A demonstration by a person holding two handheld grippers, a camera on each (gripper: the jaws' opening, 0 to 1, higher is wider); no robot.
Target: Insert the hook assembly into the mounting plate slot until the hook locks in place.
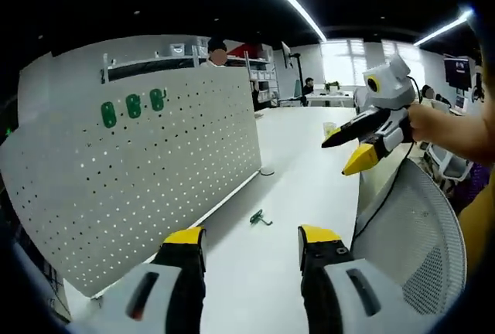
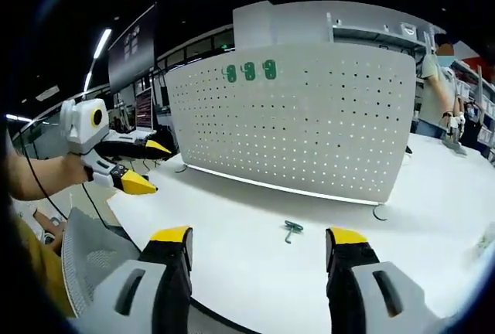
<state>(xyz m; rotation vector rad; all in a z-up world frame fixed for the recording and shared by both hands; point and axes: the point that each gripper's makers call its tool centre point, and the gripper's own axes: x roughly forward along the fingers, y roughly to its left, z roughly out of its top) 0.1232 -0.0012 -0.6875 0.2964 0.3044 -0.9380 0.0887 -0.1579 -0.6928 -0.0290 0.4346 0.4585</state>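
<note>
A small green-grey hook (image 1: 260,217) lies on the white table (image 1: 309,164) in front of the upright white pegboard (image 1: 155,172). Three green oval mounting plates (image 1: 133,105) sit in a row near the board's top. My left gripper (image 1: 251,237) is open, low over the table, short of the hook. My right gripper (image 1: 340,156) hangs open in the air at the right. In the right gripper view the hook (image 2: 291,230) lies just beyond my open right gripper (image 2: 259,237), the plates (image 2: 249,71) are high on the pegboard (image 2: 309,125), and the left gripper (image 2: 158,168) hovers open at the left.
A grey mesh chair back (image 1: 418,233) stands at the table's near edge, also in the right gripper view (image 2: 85,249). A person (image 2: 437,79) stands past the board's right end. A dark cable loop (image 2: 379,212) lies at the board's foot.
</note>
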